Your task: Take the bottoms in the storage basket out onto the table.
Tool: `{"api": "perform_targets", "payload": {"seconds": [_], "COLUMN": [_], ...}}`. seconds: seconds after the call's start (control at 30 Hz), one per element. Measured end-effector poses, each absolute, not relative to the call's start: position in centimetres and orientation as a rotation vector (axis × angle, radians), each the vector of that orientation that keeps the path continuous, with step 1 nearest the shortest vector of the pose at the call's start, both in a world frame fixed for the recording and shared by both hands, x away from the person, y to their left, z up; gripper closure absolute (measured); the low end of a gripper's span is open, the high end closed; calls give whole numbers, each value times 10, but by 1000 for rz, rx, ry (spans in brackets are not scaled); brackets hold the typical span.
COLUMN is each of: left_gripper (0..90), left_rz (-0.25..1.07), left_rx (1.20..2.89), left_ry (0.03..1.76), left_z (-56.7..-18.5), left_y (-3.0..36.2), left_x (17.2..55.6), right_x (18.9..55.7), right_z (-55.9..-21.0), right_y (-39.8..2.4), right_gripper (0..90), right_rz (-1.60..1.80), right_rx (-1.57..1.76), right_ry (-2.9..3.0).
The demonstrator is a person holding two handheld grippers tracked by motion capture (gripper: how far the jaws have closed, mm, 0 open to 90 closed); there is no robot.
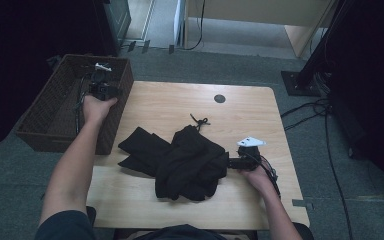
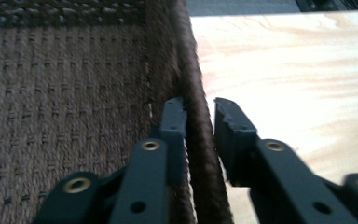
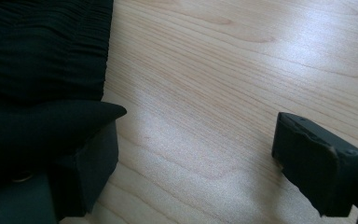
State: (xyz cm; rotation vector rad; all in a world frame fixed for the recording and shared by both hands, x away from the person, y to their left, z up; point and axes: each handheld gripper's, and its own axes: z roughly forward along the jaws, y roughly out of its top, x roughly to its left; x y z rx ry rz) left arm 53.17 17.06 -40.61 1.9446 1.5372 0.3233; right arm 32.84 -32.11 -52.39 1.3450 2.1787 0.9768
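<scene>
A heap of black clothing [image 1: 190,160] lies in the middle of the wooden table [image 1: 170,100], with a cord end poking out at its far side. My right gripper [image 1: 229,163] sits at the heap's right edge, low on the table. In the right gripper view it [image 3: 196,121] stands wide open over bare wood [image 3: 237,56], and a fold of the black cloth [image 3: 42,51] drapes over its left jaw. My left gripper [image 1: 101,85] reaches to a brown wicker basket [image 1: 70,135] left of the table. Its jaws [image 2: 199,105] pinch the basket's rim [image 2: 198,93] from both sides.
The basket stands on the grey carpet against the table's left edge, its woven floor [image 2: 65,93] bare. A small dark round disc [image 1: 219,98] is set into the table's far side. Cables [image 1: 330,165] run over the floor on the right. A black stand base [image 1: 300,80] is at far right.
</scene>
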Motion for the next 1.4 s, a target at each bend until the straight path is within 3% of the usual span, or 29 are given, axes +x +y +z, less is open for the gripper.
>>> {"api": "perform_targets", "payload": {"seconds": [0.1, 0.43, 0.77, 0.97, 1.4], "left_gripper": [616, 574, 571, 576, 559], "left_rz": [338, 357, 297, 290, 213], "left_rx": [1940, 1985, 1998, 2022, 2088], "left_ry": [1507, 1334, 1216, 1139, 1011], "left_z": [-398, -363, -370, -382, -404], "left_y": [169, 158, 134, 117, 89], "left_x": [527, 497, 467, 444, 411], "right_x": [328, 322, 322, 316, 320], "right_z": [-524, -502, -476, -451, -494], "right_y": [-321, -331, -330, -306, -269], "right_gripper": [152, 196, 286, 344, 353], "right_rz": [976, 1024, 1035, 1146, 1083], "right_rx": [1347, 1364, 1300, 1195, 1173], "right_ry": [2179, 2133, 2171, 2251, 2437]}}
